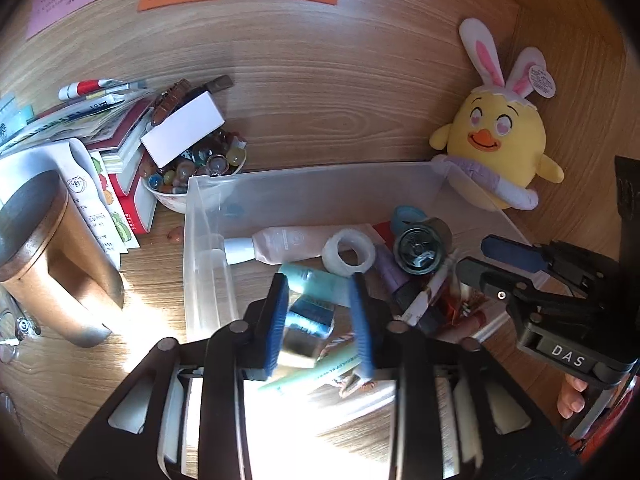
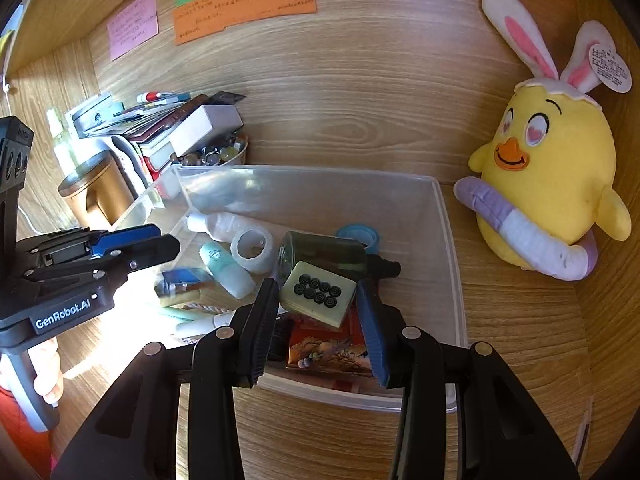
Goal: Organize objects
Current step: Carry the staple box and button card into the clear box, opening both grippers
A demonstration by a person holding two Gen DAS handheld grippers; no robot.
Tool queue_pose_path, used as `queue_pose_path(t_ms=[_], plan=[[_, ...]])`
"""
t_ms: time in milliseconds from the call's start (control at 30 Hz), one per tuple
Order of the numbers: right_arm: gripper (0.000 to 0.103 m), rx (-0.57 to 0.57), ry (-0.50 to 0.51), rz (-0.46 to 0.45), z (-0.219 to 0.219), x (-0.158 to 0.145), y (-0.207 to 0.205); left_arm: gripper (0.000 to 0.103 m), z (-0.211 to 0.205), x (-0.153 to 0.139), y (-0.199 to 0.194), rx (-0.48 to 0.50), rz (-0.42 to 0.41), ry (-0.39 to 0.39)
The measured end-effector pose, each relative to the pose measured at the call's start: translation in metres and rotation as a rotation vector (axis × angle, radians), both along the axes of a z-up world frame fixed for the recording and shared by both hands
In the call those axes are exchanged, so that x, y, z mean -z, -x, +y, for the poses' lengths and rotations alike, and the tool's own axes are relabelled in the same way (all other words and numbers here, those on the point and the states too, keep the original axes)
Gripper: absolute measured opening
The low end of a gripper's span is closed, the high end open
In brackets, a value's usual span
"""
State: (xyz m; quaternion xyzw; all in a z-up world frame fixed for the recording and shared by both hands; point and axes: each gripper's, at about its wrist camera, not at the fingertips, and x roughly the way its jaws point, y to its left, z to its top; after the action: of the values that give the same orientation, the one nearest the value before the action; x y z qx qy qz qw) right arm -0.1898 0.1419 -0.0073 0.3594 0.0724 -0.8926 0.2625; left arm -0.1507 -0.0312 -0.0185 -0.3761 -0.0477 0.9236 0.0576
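A clear plastic bin (image 1: 208, 216) (image 2: 448, 240) sits on the wooden desk and holds several small items. My right gripper (image 2: 318, 300) is shut on a pale green mahjong tile (image 2: 318, 294) with black circles, held over the bin's near right part. My left gripper (image 1: 320, 312) hangs over the bin's near edge with its jaws apart around a blue-topped metallic block (image 1: 308, 328); I cannot tell whether they press on it. In the bin lie a pink tube (image 1: 276, 244), a white tape roll (image 1: 349, 252) (image 2: 253, 249), a dark bottle (image 2: 324, 254) and a teal tube (image 2: 226, 266).
A yellow chick plush (image 1: 496, 148) (image 2: 556, 184) leans on the back wall to the right. A bowl of glass beads (image 1: 196, 172), stacked books and a white box (image 1: 182, 134) stand to the left, with a brown canister (image 1: 44, 248). Sticky notes (image 2: 244, 4) hang on the wall.
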Motion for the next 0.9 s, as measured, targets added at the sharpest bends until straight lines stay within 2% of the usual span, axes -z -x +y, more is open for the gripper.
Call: queue_pose_path(t_ms=[33, 67, 100, 300, 500, 567, 667, 733, 900], plan=[[0.045, -0.001, -0.003, -0.002, 0.0, 0.0, 0.0, 0.044, 0.0, -0.001, -0.001, -0.001, 0.004, 0.002], [0.051, -0.001, -0.003, -0.001, 0.0, 0.0, -0.001, 0.047, 0.001, -0.002, -0.002, -0.002, 0.009, 0.004], [0.053, 0.001, 0.0, 0.008, 0.001, -0.002, -0.002, 0.047, 0.001, -0.003, -0.004, -0.002, 0.017, 0.007], [0.054, -0.004, 0.015, 0.026, 0.004, -0.012, -0.008, 0.048, 0.001, -0.014, -0.012, 0.005, 0.05, -0.002], [0.057, -0.017, 0.032, 0.049, 0.009, -0.024, -0.02, 0.061, 0.0, -0.024, -0.025, 0.003, 0.089, -0.006], [0.07, -0.019, 0.035, 0.064, 0.01, -0.028, -0.024, 0.08, 0.0, -0.027, -0.03, -0.007, 0.111, 0.001], [0.084, -0.013, 0.038, 0.093, 0.014, -0.033, -0.032, 0.091, 0.002, -0.03, -0.037, -0.013, 0.146, 0.015], [0.087, -0.007, 0.032, 0.109, 0.016, -0.036, -0.035, 0.096, 0.003, -0.032, -0.04, -0.011, 0.157, 0.022], [0.097, 0.001, 0.021, 0.129, 0.021, -0.036, -0.04, 0.098, 0.004, -0.03, -0.045, -0.011, 0.161, 0.016]])
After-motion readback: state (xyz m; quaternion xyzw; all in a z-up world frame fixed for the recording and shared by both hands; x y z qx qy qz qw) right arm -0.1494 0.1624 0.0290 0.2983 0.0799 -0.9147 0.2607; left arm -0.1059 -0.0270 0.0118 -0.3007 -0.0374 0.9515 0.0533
